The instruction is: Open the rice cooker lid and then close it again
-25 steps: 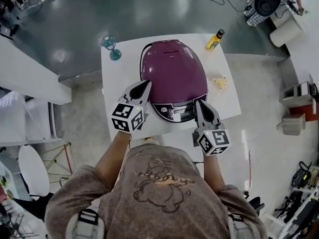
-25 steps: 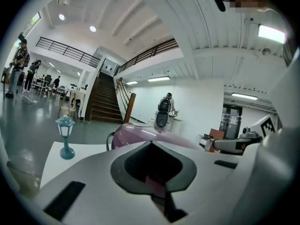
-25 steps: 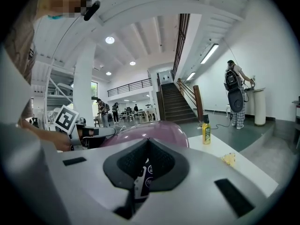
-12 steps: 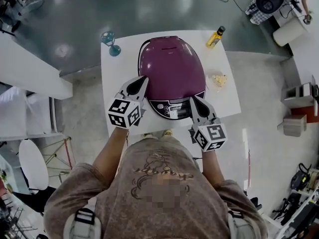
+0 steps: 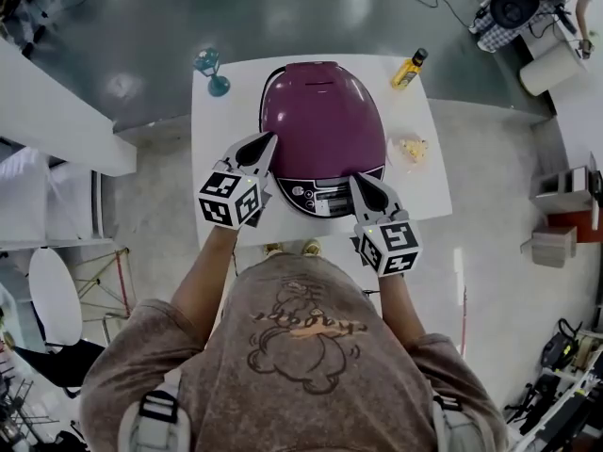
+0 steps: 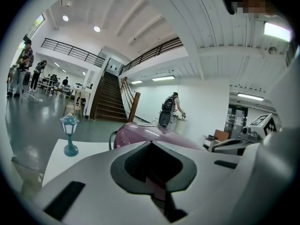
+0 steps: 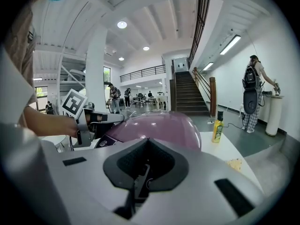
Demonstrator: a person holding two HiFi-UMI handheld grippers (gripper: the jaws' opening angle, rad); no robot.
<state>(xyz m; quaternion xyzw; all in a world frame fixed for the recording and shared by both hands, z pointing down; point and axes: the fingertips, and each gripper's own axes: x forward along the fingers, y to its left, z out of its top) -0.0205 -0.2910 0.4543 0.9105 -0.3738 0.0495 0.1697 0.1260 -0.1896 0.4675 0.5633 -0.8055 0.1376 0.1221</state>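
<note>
Rice cooker (image 5: 320,121) (purple, domed, glossy shell) sat lid-down on the white square table (image 5: 215,158), straight ahead of both tools and between them. Its dark control panel (image 5: 325,196) faced the person and spanned the gap between the two tips.

Left to right:
- Teal lantern-shaped ornament (image 5: 209,69): upright at the table's far left corner, ahead and left of the left gripper, well apart from it, near the cooker's far left side.
- Left gripper (image 5: 261,144): jaws together, nothing clamped. Own view showed the two grey halves meeting at a point, with only purple shell visible through the window behind them. Tip was at the cooker's near-left flank; contact couldn't be resolved from above. Its marker cube (image 5: 229,199) sat at the rear, over the table's near edge.
- Right gripper (image 5: 359,183): jaws also together, empty. Tip was at the right end of the control panel, just beside the cooker's front; couldn't confirm touch. Its marker cube hung past the table's near edge. Its view caught the left gripper across the dome, held in a bare hand (image 7: 65,124).
- Yellow bottle with dark cap (image 5: 408,72): upright at the far right corner, ahead and right of the right gripper, apart from the cooker.
- Pale yellow crumpled scrap (image 5: 413,149): on the table, ahead-right of the right gripper, nearer than the bottle, just beside the cooker's right side.
</note>
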